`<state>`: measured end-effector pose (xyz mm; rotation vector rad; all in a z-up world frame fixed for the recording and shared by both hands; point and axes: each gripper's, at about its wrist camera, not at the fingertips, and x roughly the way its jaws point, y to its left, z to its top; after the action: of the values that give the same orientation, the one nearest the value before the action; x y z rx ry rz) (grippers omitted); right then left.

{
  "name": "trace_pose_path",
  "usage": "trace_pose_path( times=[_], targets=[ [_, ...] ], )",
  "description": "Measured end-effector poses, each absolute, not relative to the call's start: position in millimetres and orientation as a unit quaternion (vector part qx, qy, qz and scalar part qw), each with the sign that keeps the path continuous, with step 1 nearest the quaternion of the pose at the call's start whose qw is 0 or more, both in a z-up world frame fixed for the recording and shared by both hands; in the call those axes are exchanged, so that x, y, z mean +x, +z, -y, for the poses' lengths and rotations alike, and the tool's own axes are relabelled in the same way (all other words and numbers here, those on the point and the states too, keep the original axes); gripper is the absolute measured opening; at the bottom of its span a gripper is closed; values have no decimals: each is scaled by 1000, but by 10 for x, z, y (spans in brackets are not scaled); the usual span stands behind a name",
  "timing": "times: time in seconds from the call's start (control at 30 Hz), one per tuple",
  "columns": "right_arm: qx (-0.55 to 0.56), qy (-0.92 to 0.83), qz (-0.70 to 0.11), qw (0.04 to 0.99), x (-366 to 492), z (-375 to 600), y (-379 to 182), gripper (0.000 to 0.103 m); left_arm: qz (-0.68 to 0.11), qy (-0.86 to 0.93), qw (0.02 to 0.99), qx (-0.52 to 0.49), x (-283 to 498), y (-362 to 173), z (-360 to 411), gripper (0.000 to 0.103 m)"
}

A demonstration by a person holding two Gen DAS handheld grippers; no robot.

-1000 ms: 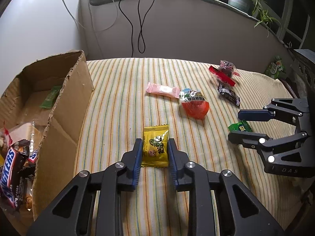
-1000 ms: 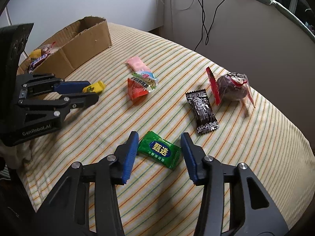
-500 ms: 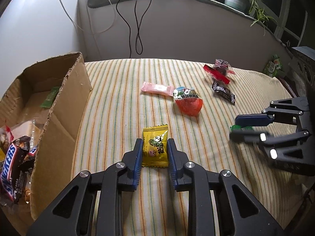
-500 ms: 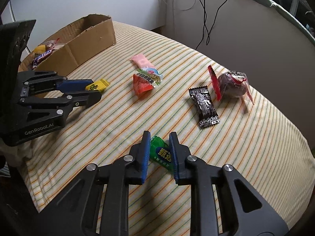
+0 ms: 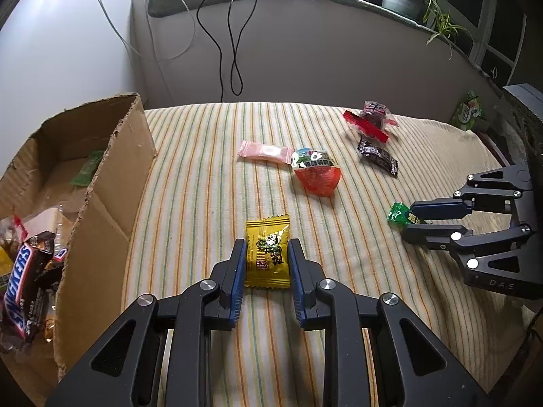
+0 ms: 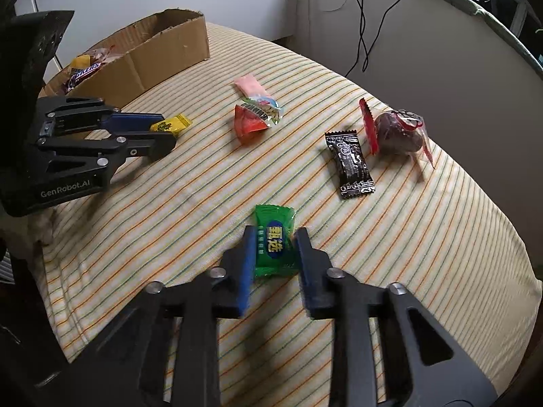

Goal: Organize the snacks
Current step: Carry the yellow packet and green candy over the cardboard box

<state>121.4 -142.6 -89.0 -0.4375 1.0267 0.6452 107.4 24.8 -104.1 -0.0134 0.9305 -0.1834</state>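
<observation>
Snacks in small wrappers lie scattered on a striped yellow-and-green cloth (image 5: 190, 176) as both grippers take hold at once; the left gripper (image 5: 266, 261) is clamped on a flat yellow foil sachet (image 5: 268, 254) near the cloth's front, and the right gripper (image 6: 275, 252), whose jaws have just been closing, now pinches a green plastic-wrapped candy (image 6: 275, 242) between its blue pads; both packets appear to rest on the cloth, not yet lifted.

Judged from this, the step in hand is the pickup of two snacks, and the next move calls for a lift clear of the cloth and a carry to the open brown cardboard box (image 5: 112, 176) at the left, where a Snickers bar (image 5: 20, 278) and other wrappers already lie; the release should come only once each packet is past the box's ragged near wall.

Room is generous; the left gripper stands just beside the box, with only bare cloth between; the right gripper has the longer way and, by this reading, must pass the left one or wait its turn. Left on the cloth are a pink wrapped sweet (image 5: 264, 151) touching a red jelly cup (image 5: 317, 174), a black sachet (image 5: 376, 156) and a clear red-tied bag of dark fruit (image 5: 371, 118), all farther back and well apart from both grips; the cloth falls away at its rounded right edge.
</observation>
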Motion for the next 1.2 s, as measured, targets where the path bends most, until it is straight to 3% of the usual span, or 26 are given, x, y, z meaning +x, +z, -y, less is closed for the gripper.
trace_pose_path(
  times=[0.43,1.2],
  targets=[
    [-193,286,-444,827,1087,1321,-505,22,-408,-87,909,-4,879,-690,-302,22],
    [-198,344,-394,829,953,84,-114,22,-364,-21,931,-35,403,-348,-1177,22]
  ],
)
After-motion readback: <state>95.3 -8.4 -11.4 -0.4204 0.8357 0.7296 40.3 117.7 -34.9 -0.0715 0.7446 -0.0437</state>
